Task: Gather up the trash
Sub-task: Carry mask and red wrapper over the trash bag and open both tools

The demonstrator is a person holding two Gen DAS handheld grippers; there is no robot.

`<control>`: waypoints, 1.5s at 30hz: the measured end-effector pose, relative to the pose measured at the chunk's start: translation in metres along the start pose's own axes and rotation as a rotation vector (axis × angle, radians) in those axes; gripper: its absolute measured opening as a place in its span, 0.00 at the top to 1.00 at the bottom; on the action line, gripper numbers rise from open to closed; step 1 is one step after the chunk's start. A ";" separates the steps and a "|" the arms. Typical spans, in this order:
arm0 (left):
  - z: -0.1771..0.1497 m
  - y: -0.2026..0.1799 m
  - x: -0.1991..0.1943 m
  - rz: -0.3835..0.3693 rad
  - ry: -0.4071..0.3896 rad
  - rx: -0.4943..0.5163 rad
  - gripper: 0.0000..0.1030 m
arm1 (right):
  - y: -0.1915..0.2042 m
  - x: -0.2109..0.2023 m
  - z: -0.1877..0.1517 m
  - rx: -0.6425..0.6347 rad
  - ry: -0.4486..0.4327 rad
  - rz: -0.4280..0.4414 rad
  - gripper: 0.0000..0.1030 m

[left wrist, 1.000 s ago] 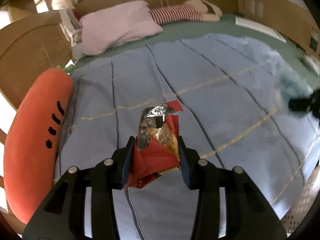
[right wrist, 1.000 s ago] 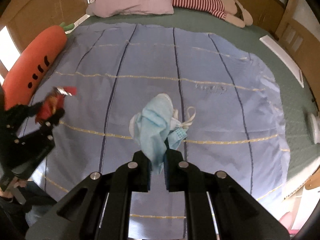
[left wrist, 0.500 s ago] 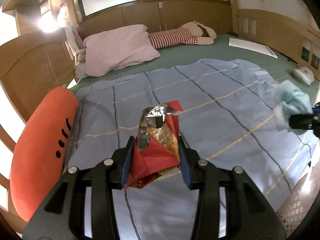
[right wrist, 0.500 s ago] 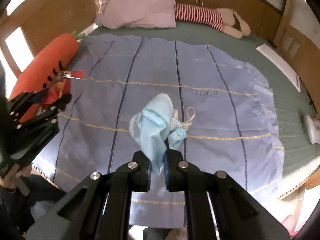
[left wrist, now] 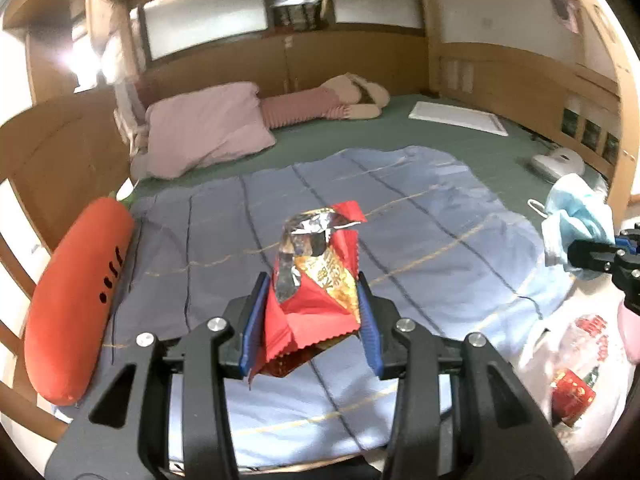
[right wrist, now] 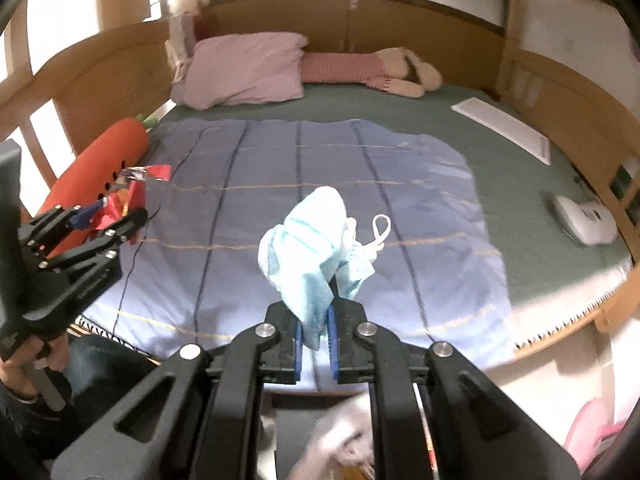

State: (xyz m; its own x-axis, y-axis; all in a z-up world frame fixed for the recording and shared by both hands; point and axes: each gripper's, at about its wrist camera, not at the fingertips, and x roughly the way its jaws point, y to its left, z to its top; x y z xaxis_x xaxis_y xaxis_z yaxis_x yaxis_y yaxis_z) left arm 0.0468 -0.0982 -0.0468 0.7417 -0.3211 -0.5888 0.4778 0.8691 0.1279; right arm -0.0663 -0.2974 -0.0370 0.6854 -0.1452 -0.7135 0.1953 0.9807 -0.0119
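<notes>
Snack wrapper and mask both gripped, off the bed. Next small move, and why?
Probably carry both to the white plastic bag at the bed's foot. The left gripper clamps the red wrapper, the right gripper pinches the blue mask, and the bag already holds trash.

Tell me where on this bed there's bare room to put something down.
The blue quilt is bare across its whole middle, from the carrot plush on one side to the green sheet on the other. The green strip between quilt and white board is also free. The head end is crowded by the pink pillow and striped doll.
</notes>
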 end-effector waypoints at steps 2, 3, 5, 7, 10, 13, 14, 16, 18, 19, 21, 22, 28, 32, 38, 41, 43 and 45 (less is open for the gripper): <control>0.000 -0.019 -0.015 -0.020 -0.011 0.018 0.59 | -0.018 -0.018 -0.017 0.035 -0.006 -0.010 0.90; -0.001 -0.027 -0.020 -0.029 -0.015 0.024 0.59 | -0.023 -0.024 -0.023 0.042 -0.006 -0.014 0.90; -0.003 -0.048 -0.035 -0.061 -0.022 0.040 0.59 | -0.035 -0.039 -0.038 0.052 -0.008 -0.032 0.90; -0.006 -0.067 -0.047 -0.093 -0.028 0.056 0.59 | -0.048 -0.057 -0.058 0.061 -0.012 -0.060 0.90; -0.010 -0.099 -0.064 -0.132 -0.035 0.099 0.59 | -0.067 -0.074 -0.082 0.100 -0.013 -0.066 0.90; -0.015 -0.129 -0.076 -0.166 -0.036 0.144 0.59 | -0.089 -0.074 -0.106 0.153 0.030 -0.051 0.90; -0.017 -0.139 -0.080 -0.185 -0.029 0.157 0.59 | -0.092 -0.072 -0.111 0.163 0.048 -0.049 0.90; -0.021 -0.152 -0.083 -0.205 -0.020 0.174 0.59 | -0.099 -0.061 -0.129 0.187 0.100 -0.048 0.90; -0.025 -0.161 -0.083 -0.256 0.002 0.181 0.59 | -0.103 -0.056 -0.141 0.205 0.126 -0.041 0.90; -0.027 -0.164 -0.081 -0.307 0.029 0.175 0.59 | -0.107 -0.054 -0.148 0.219 0.138 -0.033 0.90; -0.030 -0.170 -0.078 -0.385 0.073 0.158 0.59 | -0.112 -0.053 -0.156 0.234 0.150 -0.030 0.90; -0.031 -0.173 -0.077 -0.394 0.080 0.161 0.59 | -0.114 -0.053 -0.159 0.240 0.155 -0.032 0.90; -0.037 -0.191 -0.076 -0.417 0.103 0.189 0.59 | -0.122 -0.048 -0.174 0.266 0.180 -0.044 0.89; -0.040 -0.199 -0.073 -0.419 0.110 0.209 0.59 | -0.126 -0.046 -0.178 0.274 0.204 -0.056 0.76; -0.045 -0.202 -0.071 -0.441 0.125 0.229 0.59 | -0.150 -0.077 -0.175 0.390 0.041 -0.105 0.54; -0.049 -0.207 -0.071 -0.480 0.140 0.249 0.59 | -0.166 -0.094 -0.177 0.491 -0.053 -0.119 0.49; -0.056 -0.216 -0.070 -0.522 0.161 0.276 0.59 | -0.174 -0.098 -0.178 0.529 -0.080 -0.125 0.49; -0.063 -0.224 -0.068 -0.543 0.176 0.304 0.57 | -0.179 -0.102 -0.178 0.554 -0.098 -0.130 0.49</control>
State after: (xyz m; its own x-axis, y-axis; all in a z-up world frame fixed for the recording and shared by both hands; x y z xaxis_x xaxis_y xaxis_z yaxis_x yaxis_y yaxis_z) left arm -0.1401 -0.2470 -0.0850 0.2811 -0.5963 -0.7519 0.8946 0.4465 -0.0196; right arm -0.2960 -0.4343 -0.0872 0.6879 -0.2977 -0.6619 0.6025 0.7427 0.2922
